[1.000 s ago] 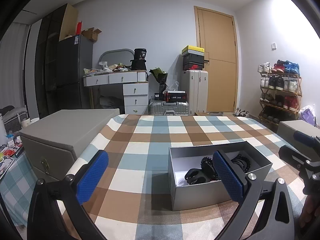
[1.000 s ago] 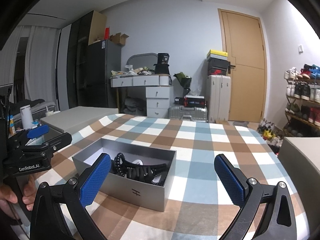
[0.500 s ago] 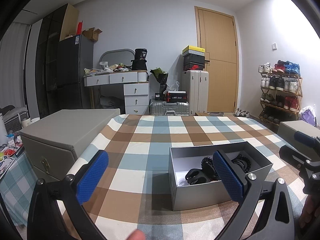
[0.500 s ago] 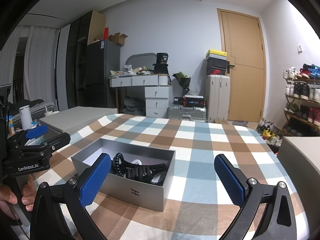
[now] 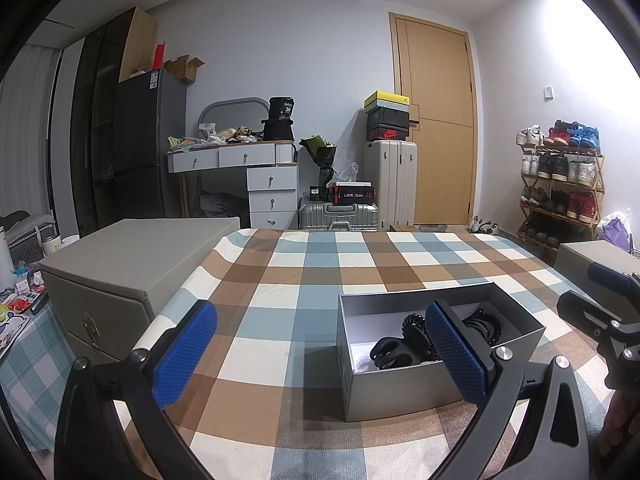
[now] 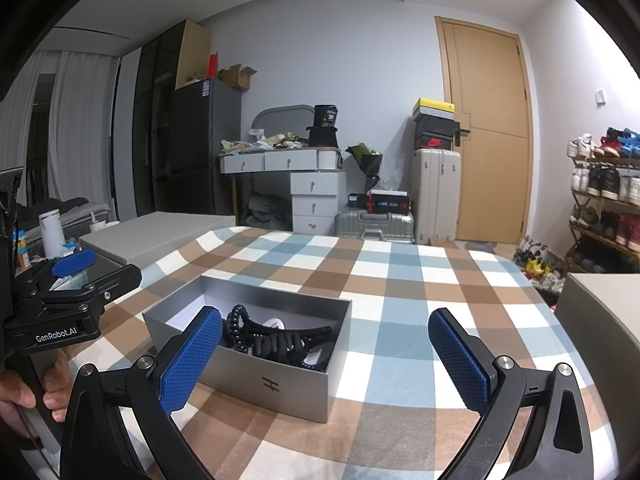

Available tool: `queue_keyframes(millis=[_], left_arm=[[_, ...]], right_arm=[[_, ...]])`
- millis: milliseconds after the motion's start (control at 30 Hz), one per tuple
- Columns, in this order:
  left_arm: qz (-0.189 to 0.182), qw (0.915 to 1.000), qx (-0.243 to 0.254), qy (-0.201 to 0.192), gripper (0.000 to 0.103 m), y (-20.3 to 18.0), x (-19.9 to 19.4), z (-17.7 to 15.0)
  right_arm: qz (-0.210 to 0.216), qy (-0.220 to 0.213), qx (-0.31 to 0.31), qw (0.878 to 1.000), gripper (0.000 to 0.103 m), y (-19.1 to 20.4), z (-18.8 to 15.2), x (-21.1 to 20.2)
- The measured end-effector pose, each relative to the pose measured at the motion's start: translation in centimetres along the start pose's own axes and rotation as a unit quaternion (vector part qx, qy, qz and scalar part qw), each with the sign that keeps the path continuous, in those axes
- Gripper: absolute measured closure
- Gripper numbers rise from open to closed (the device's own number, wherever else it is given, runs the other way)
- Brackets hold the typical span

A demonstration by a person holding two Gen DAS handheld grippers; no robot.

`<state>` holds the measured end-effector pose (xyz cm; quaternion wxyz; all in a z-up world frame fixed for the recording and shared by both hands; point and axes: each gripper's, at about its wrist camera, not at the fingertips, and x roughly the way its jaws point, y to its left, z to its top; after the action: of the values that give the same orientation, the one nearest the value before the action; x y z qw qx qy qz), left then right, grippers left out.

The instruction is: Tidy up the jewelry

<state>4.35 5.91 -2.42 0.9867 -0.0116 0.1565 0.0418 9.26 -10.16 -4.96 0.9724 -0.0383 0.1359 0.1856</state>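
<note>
On the checked cloth (image 5: 280, 304) sits a matte grey box (image 6: 280, 384) holding ribbed black hair clips (image 6: 276, 340). Both grippers, left (image 5: 320, 352) and right (image 6: 326, 360), hover spread, empty. Only the right view shows the box's logo.

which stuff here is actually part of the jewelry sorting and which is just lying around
Part of the job:
silver box
black coiled pieces and clips inside it
left gripper, open
right gripper, open

Just lying about:
grey storage box
suitcases
shoe rack
dresser
</note>
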Motion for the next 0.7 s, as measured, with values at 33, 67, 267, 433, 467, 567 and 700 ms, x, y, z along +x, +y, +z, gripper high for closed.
queue_keyframes(millis=[33,67,267,433,467,567,700], left_arm=[[0.000,1.0000,0.000,0.000,0.001,0.02,-0.04,0.04],[0.001,1.0000,0.000,0.000,0.001,0.01,0.00,-0.01],[0.001,1.0000,-0.001,0.001,0.001,0.00,0.20,0.03],[0.002,1.0000,-0.001,0.000,0.001,-0.01,0.23,0.01],[0.002,1.0000,-0.001,0.001,0.001,0.00,0.21,0.04],[0.002,1.0000,-0.001,0.001,0.001,0.00,0.22,0.03],[0.001,1.0000,-0.001,0.001,0.001,-0.02,0.26,-0.02]], right_arm=[[0.000,0.000,0.000,1.000,0.000,-0.02,-0.04,0.02],[0.000,-0.001,0.000,1.000,0.000,-0.06,-0.09,-0.02],[-0.001,-0.001,0.000,1.000,0.000,-0.08,-0.12,-0.01],[0.000,-0.001,0.000,1.000,0.000,-0.09,-0.08,0.02],[0.000,-0.001,0.000,1.000,0.000,-0.14,-0.13,0.00],[0.000,-0.001,0.000,1.000,0.000,-0.13,-0.13,-0.02],[0.000,-0.001,0.000,1.000,0.000,-0.09,-0.08,0.01]])
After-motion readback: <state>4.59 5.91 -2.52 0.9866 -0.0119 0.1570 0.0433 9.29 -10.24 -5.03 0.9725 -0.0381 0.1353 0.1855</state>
